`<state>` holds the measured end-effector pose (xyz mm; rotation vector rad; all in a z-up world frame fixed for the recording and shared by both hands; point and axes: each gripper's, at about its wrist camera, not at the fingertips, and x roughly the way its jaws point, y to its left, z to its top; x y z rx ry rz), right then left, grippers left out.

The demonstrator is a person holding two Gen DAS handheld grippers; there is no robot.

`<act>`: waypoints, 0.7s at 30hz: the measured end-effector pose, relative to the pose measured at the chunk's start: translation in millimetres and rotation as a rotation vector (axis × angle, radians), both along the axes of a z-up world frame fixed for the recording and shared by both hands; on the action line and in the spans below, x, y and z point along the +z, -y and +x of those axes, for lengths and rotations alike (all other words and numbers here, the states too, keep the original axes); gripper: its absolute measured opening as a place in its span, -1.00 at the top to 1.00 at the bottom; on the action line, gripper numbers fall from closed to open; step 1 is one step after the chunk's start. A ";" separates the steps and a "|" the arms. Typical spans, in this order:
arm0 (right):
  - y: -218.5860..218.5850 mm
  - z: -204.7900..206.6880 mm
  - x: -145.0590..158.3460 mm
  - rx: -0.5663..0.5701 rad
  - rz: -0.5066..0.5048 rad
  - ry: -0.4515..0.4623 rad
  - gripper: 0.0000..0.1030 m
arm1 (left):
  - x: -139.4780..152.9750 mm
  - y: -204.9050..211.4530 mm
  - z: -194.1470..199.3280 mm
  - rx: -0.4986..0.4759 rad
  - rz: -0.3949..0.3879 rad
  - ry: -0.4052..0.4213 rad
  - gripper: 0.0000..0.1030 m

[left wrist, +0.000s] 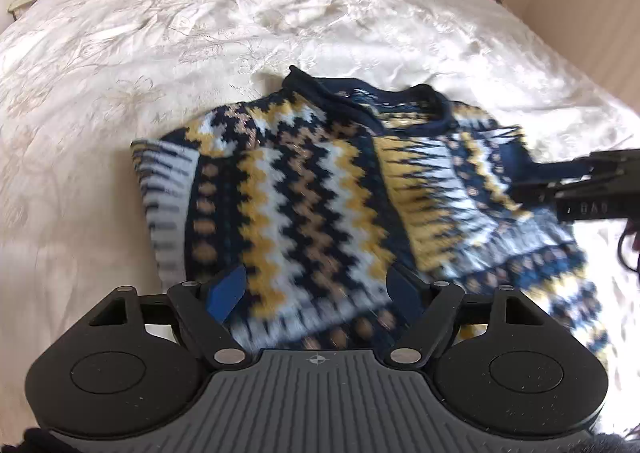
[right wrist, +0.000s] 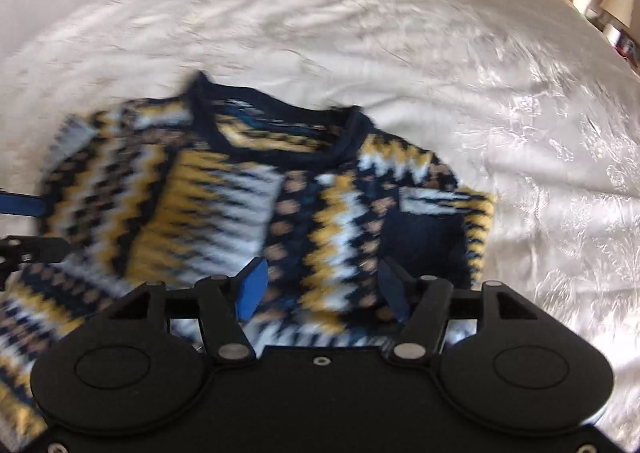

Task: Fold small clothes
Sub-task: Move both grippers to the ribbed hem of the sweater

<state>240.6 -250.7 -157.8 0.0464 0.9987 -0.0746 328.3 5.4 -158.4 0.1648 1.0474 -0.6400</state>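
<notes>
On the white bed (left wrist: 200, 53), near its foot edge, lay the sweater (left wrist: 304, 189), collar toward the lamps. Looked partly folded: both sleeves turned in across the chest, hem not yet brought up. Left gripper (left wrist: 316, 289) hovered over the sweater's near-left part, fingers spread wide, holding nothing. Right gripper (right wrist: 322, 289) hung above the near-right part, likewise parted and empty. Still left, apparently: folding hem toward collar and squaring the bundle.
</notes>
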 end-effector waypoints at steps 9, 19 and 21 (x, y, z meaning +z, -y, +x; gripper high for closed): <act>-63.8 -68.1 -21.0 0.107 0.023 -0.108 -0.28 | -24.7 -4.5 -90.1 -0.135 0.078 -0.090 -0.49; -31.2 -110.3 -50.7 -0.016 -0.101 -0.195 -0.37 | -38.9 -32.9 -117.4 -0.070 0.164 -0.008 -0.49; -25.7 -119.5 -47.9 -0.011 -0.083 -0.182 -0.37 | -36.6 -33.7 -125.0 -0.035 0.165 0.007 -0.49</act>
